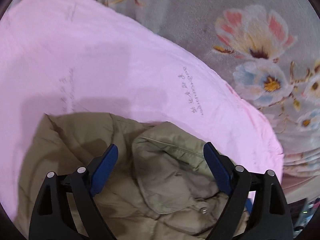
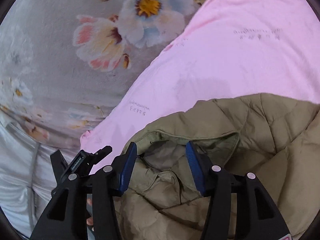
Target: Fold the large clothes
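1. Olive quilted jacket (image 1: 124, 182) lies bunched on pink cloth (image 1: 100, 60) over floral bedding (image 1: 250, 40).
2. Left gripper (image 1: 161, 150): jaws spread wide above the jacket's flap, pinching nothing.
3. Right gripper (image 2: 161, 148): jaws parted at the jacket's collar edge, pads clear of fabric.

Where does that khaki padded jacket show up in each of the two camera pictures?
Left wrist view: the jacket fills the bottom middle, under the open fingers.
Right wrist view: the jacket fills the bottom right, reaching the right edge.
Shared landmark: the pink sheet under it, printed with small grey writing.
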{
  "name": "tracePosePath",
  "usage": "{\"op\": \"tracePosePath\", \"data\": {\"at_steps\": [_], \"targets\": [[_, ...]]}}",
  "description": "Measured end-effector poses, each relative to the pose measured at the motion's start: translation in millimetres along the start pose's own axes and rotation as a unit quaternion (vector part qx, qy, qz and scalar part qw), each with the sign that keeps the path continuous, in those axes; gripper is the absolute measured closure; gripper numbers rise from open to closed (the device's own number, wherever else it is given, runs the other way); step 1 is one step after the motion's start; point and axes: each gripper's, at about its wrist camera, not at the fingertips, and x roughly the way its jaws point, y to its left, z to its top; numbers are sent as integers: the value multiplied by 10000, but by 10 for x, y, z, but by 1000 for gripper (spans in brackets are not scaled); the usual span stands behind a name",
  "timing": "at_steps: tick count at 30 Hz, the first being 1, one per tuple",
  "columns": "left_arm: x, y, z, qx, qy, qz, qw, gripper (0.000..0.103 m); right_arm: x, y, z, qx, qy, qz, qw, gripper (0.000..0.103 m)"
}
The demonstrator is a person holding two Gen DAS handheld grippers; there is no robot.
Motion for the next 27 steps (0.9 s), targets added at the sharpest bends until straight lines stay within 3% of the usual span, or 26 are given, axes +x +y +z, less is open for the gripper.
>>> {"op": "tracePosePath", "data": {"at_steps": [3,5,6,7,8,9,10,11,13,14,20,24,27], "targets": [[179,29,-12,-452,359,-335,9978,18,80,-166,47,561,81,215,9982,51],[284,27,-12,-601,460,-271,9968,18,141,-276,81,922,92,227,9954,51],[318,31,-5,-603,468,-204,9969,23,159,-313,98,1001,88,217,9947,52],[362,20,3,-561,489,-113,9972,32,186,-348,110,1092,74,176,9938,52],[416,-7,-5,-440,549,38,9975,51,212,-373,122,1158,69,140,9932,53],[450,-19,-26,-304,606,148,9976,63,232,-382,134,1162,70,98,9932,57],[469,-28,-56,-170,629,175,9977,68,241,-370,144,1077,42,10,9942,66],[471,-54,-86,17,623,250,9977,75,247,-333,156,856,13,-178,9962,73],[438,-97,-153,387,581,397,9968,82,269,-241,156,224,-11,-749,9969,98],[411,-136,-207,632,529,503,9953,84,281,-191,130,-154,-26,-1091,9939,102],[385,-206,-458,1422,135,866,9859,85,291,-24,-161,-1764,-35,-2198,9595,103],[399,-181,-520,1649,-92,977,9814,85,36,259,-219,-2147,-590,-1897,9563,100],[404,-197,-574,1769,-274,1060,9781,84,123,413,-107,-2453,-774,-2044,9445,97]]}}
